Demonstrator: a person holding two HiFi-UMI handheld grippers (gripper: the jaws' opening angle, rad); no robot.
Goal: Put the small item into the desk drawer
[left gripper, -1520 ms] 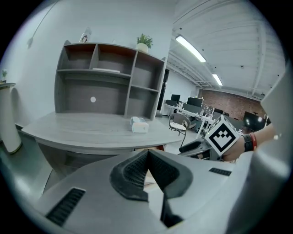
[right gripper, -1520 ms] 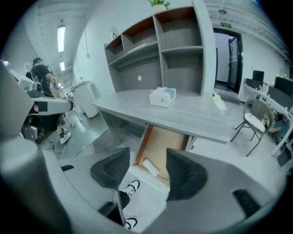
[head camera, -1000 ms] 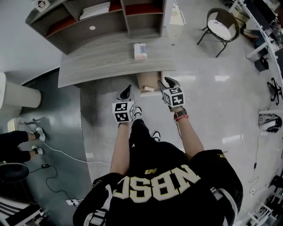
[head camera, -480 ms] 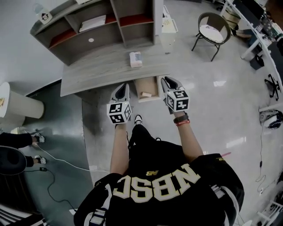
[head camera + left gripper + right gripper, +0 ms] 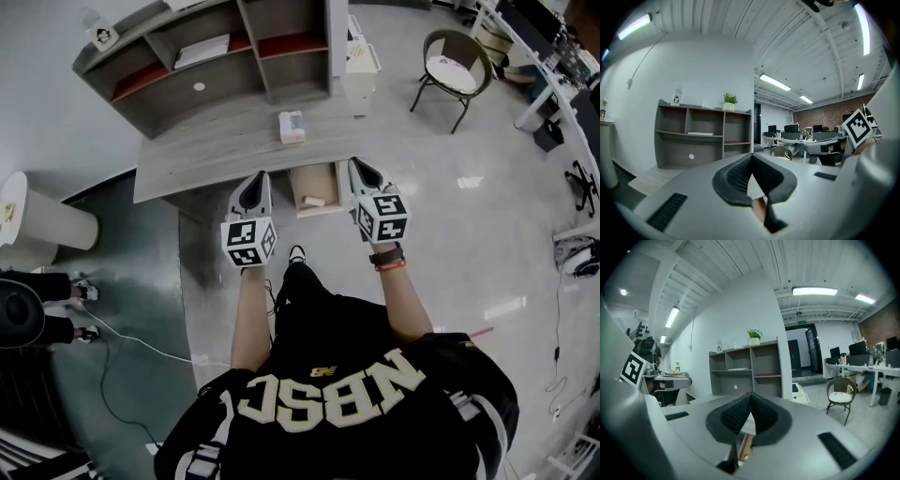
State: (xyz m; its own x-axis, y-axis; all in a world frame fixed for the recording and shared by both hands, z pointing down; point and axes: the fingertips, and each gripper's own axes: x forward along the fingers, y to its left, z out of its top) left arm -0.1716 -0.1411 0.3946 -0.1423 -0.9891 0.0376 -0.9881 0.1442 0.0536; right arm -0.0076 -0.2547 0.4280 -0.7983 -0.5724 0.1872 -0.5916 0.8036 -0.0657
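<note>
Small item (image 5: 314, 201), a pale block, lies in the open drawer (image 5: 319, 178) of the desk (image 5: 206, 150), between the 2 sets of fingers and touching neither. In the head view both forearms reach forward, side by side. The left gripper (image 5: 255, 178) and right gripper (image 5: 359, 168) point at the desk edge on either side of the drawer, marker cubes facing up. A white box (image 5: 292, 127) sits on the desk beyond the fingers, a shelf unit (image 5: 216, 56) stands behind it, and a chair (image 5: 453, 64) is well off past the right fingers. The person's torso hides the floor below.

Left gripper view: the left gripper (image 5: 751, 155) has its pads pressed together with nothing between them. A brown sliver shows below them, too little to identify. The shelf unit (image 5: 703, 136) carries a plant (image 5: 730, 99).

Right gripper view: the right gripper (image 5: 750, 394) is likewise closed and empty. The shelf unit (image 5: 745, 369) and chair (image 5: 842, 397) stand beyond.
</note>
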